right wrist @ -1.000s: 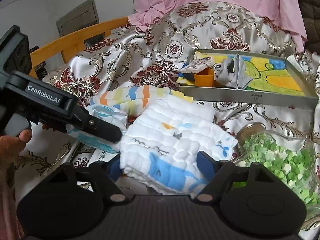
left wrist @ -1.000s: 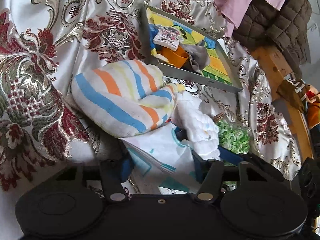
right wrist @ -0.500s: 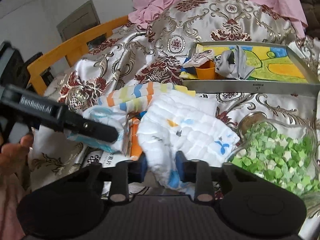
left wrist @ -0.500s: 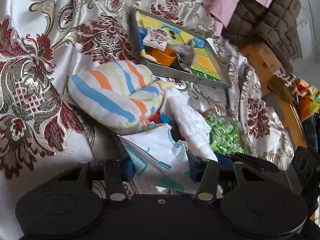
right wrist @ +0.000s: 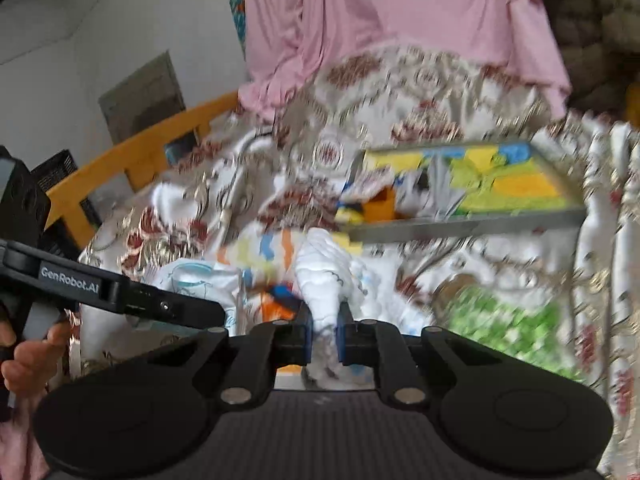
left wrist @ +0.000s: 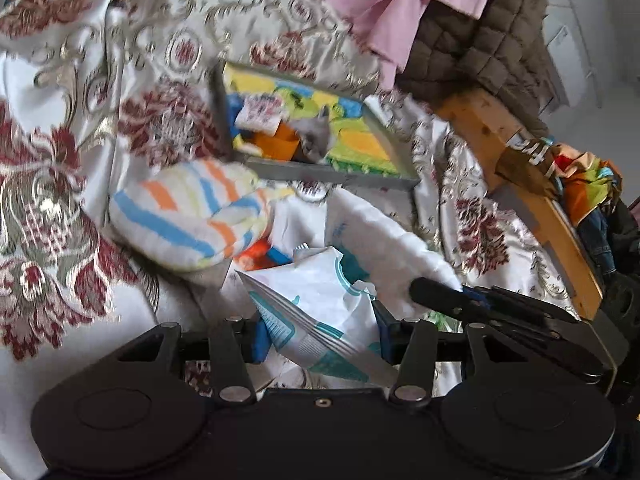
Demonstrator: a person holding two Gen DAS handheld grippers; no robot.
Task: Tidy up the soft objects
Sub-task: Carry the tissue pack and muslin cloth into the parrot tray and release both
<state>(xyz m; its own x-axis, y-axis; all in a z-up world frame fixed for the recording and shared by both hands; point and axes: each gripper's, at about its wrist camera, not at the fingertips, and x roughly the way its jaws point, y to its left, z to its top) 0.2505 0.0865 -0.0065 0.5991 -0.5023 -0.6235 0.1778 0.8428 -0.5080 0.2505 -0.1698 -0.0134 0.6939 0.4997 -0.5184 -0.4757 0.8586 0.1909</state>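
Both tongs were holding soft things: the right tongs had just squeezed shut on the white quilted cloth, lifting it off the shiny bedspread. Left tongs gripped a crinkly white packet (teal print). Lifting slowly would have kept both from slipping.

Soft daylight fills the room, bright and even, with only faint shadows under the folded cloths. The shiny patterned bedspread throws back pale glare along its creases. The left wrist view is a little smeared, mostly toward its upper left, while the tray stays readable. The right wrist view is badly streaked with motion blur: its tray and the green bits are smudged. Both pictures bow outward at the edges and darken in the corners. The white wall looks flat and washed out.
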